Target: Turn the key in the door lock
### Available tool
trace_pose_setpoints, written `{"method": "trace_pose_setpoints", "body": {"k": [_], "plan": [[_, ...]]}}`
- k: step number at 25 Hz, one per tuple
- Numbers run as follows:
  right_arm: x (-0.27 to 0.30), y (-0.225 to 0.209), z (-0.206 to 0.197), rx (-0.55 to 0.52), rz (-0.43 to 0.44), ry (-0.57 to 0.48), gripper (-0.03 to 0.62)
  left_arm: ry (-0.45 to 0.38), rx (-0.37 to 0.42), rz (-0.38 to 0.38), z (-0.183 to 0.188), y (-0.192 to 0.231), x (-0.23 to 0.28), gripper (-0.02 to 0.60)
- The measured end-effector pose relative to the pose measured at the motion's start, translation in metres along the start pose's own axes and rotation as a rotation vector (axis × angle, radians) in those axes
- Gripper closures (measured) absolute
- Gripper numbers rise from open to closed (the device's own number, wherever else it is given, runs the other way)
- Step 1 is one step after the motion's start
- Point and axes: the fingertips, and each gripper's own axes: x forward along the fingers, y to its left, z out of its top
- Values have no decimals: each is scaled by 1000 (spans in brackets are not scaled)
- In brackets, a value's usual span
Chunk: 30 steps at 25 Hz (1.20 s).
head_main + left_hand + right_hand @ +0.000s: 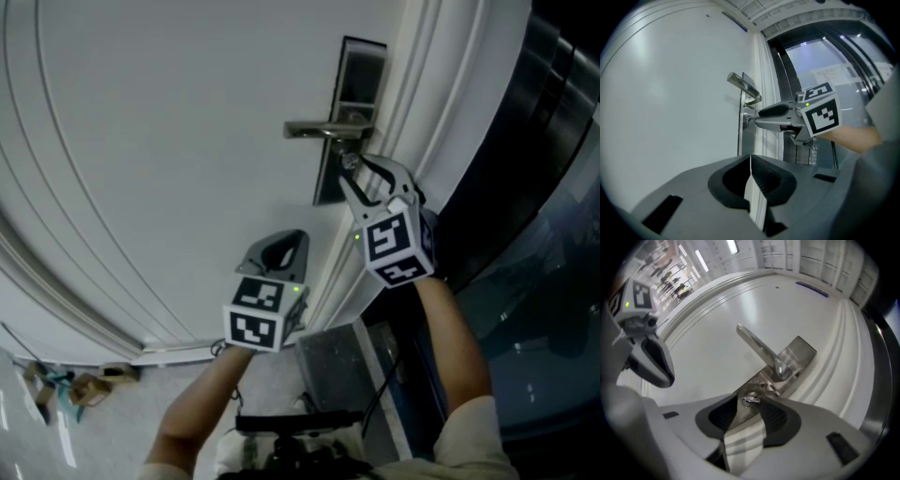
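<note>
My right gripper point(349, 169) has its jaws released and standing wide apart. The key point(750, 399) sits right between their tips, a small shiny metal head poking out of the lock plate point(787, 366), and neither pad presses on it, so I hold nothing. My left gripper point(750, 158) has its jaws clenched, tips together with nothing between them. It hangs below and to the left of the right jaws, apart from the door point(169, 141).

Just above the right jaws the handle point(757, 345) juts from the same plate. It is a flat, brushed-metal lever running level, away from the door's edge. The plate is a narrow upright rectangle of dull steel, darker at its upper end.

Ahead of both pairs of jaws the door is a smooth, matt white panel with raised curved ribs across it. To the right of the right jaws the white frame point(412, 94) steps back in several mouldings. Beyond it stands dark glass point(553, 234) with faint reflections.

Well below the left jaws the floor point(112, 412) is pale and speckled. A few brown and teal scraps point(56, 389) lie on it near the door's foot; I cannot tell what they are.

The jaw pads are black and ribbed, set in grey plastic shells. Each gripper carries a white cube point(398, 246) with black square markers.
</note>
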Motion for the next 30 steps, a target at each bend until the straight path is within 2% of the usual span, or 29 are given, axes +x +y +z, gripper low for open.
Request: {"method": "trace_pose_setpoints", "body": {"k": [3, 6, 10, 13, 16, 20, 22, 24, 30], "plan": [[5, 5, -3, -245, -31, 40, 436, -3, -2, 4, 1, 1, -1, 563], [9, 6, -3, -393, -55, 57, 437, -6, 1, 5, 3, 1, -1, 563], [16, 6, -9, -529, -57, 101, 437, -4, 3, 5, 3, 2, -2, 563], [21, 6, -14, -581, -47, 123, 440, -5, 1, 7, 2, 3, -2, 563], [22, 3, -11, -629, -76, 118, 496, -6, 3, 6, 3, 4, -2, 563], [24, 3, -12, -729, -110, 109, 508, -5, 3, 2, 4, 4, 1, 563], [23, 3, -12, -747, -115, 109, 514, -3, 4, -4, 3, 2, 3, 563], [24, 2, -12, -721, -110, 110, 519, -2, 2, -8, 3, 1, 4, 563], [23, 0, -10, -493, -71, 115, 517, 3, -5, -14, 0, 0, 7, 563]]}}
